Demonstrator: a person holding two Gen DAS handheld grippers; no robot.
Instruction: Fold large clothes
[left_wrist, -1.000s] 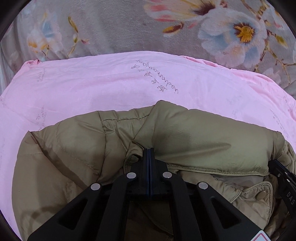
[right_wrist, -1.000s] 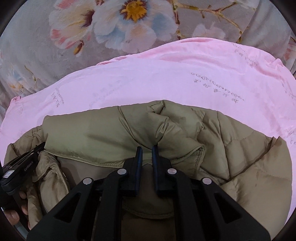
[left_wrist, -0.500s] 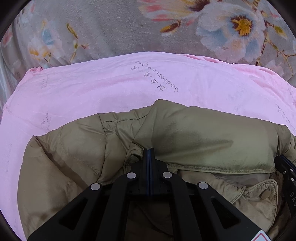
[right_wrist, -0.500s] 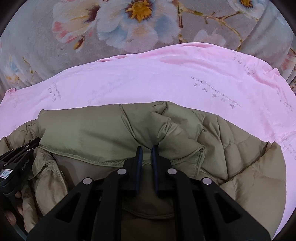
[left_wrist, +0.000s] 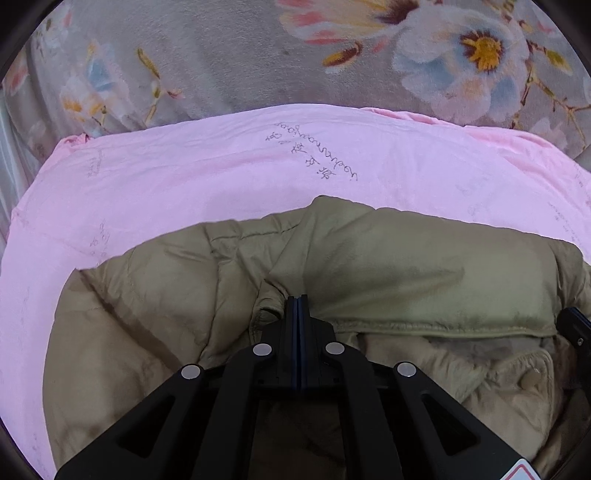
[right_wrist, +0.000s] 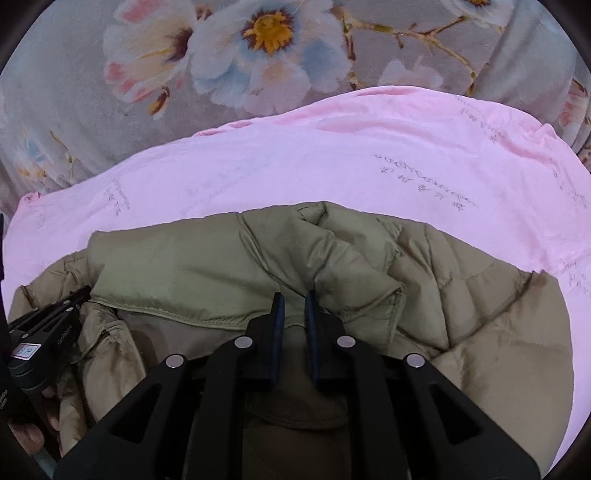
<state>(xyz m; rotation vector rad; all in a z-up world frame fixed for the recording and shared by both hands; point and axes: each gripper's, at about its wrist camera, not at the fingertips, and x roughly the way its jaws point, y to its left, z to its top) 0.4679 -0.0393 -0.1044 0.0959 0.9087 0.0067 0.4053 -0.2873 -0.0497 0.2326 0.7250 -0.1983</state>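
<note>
Olive-khaki quilted nylon forms the puffy padded jacket (left_wrist: 388, 266), which lies bunched on a pink sheet printed with grey script (left_wrist: 221, 184); the sheet is spread over a grey plush blanket with large white, blue and pink flowers (left_wrist: 229, 51). In the left wrist view, the left claw (left_wrist: 297, 300) is clenched, its two black fingers pressed flat together with only a thin blue line of pad between them, and it grips a fold of the jacket near the collar seam. A rolled collar edge runs to the right of the tips, and a round snap button (left_wrist: 529, 380) sits on a paler flap near the lower right. The black body of the other tool shows at the right edge of this view. In the right wrist view, the right claw (right_wrist: 294, 301) is partly closed: its blue-padded fingers (right_wrist: 277, 314) stand a narrow gap apart, and olive jacket (right_wrist: 207, 273) fabric fills that gap, so the claw is grasping the collar edge. A stitched hem runs leftward from the tips, and quilted panels spread to the right, reaching the pink sheet (right_wrist: 332, 162). At the lower left of this view the left claw's black frame and the person's fingertips (right_wrist: 31, 439) are partly visible beside the jacket. The flowered blanket (right_wrist: 74, 110) fills the upper part of the view beyond the sheet.
</note>
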